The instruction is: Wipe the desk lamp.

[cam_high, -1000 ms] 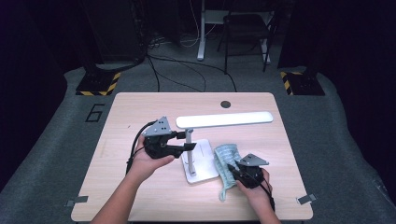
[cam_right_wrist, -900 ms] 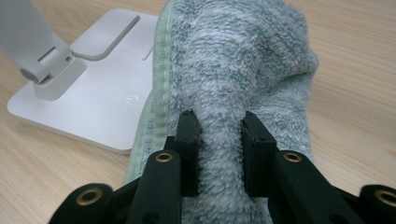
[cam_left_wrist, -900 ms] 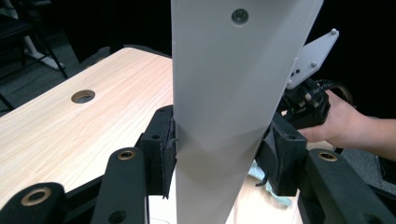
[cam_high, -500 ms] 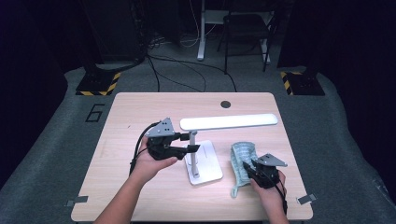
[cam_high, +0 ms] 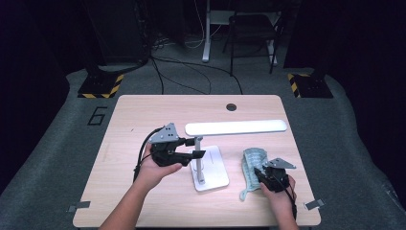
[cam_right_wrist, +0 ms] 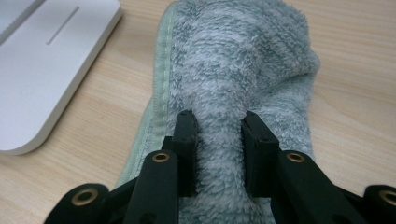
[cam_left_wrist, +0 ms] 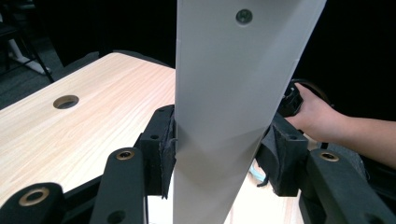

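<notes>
On the table, right tongs pinch towel

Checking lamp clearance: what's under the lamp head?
Under the lamp head: the thin post, held by the left gripper, and the white base on the table. The base's rear edge is covered.

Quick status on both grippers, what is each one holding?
Left gripper: shut on the lamp stem.
Right gripper: shut on a fold of the towel; jaws have just been opening slightly.

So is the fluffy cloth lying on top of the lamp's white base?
No, the cloth lies on the bare wooden table beside the lamp base, with a fold between the right gripper's jaws.
</notes>
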Action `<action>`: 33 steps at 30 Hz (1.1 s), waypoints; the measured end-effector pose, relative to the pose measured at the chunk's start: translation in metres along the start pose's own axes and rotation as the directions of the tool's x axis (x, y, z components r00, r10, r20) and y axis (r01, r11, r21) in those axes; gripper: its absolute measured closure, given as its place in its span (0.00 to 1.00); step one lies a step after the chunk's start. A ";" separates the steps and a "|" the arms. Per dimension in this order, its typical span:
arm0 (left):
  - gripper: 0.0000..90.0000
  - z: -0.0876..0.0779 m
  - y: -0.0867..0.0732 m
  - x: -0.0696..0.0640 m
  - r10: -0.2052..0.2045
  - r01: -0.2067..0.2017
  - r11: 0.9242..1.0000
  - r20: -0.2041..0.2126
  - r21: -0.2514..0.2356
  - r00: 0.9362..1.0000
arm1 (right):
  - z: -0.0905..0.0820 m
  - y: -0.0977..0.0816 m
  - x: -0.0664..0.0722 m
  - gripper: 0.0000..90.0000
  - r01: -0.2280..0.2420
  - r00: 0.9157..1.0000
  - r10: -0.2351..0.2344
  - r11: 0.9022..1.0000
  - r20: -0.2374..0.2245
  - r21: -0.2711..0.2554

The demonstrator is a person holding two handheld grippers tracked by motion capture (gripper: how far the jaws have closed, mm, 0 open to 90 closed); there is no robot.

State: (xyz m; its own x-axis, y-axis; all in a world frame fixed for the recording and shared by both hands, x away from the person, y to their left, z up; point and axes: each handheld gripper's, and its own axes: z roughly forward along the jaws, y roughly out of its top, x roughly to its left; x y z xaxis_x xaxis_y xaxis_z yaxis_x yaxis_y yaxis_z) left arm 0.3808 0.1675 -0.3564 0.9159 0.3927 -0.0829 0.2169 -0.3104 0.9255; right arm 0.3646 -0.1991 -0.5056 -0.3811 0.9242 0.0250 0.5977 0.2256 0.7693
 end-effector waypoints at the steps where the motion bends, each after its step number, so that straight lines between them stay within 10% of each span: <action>1: 0.57 0.000 -0.001 0.000 -0.004 0.004 1.000 -0.004 -0.009 1.000 | 0.002 -0.001 0.000 0.78 -0.003 1.000 0.003 1.000 0.002 0.004; 33: 0.54 -0.001 -0.001 0.000 -0.012 0.013 1.000 0.019 -0.021 1.000 | 0.003 -0.002 0.004 0.60 -0.009 1.000 0.009 1.000 0.028 -0.009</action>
State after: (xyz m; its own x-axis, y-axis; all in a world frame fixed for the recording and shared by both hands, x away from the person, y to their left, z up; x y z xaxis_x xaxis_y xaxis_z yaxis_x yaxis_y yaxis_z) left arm 0.3801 0.1688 -0.3568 0.9196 0.3796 -0.1014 0.2214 -0.2875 0.9318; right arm 0.3644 -0.1951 -0.5089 -0.3555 0.9346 0.0137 0.5946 0.2148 0.7748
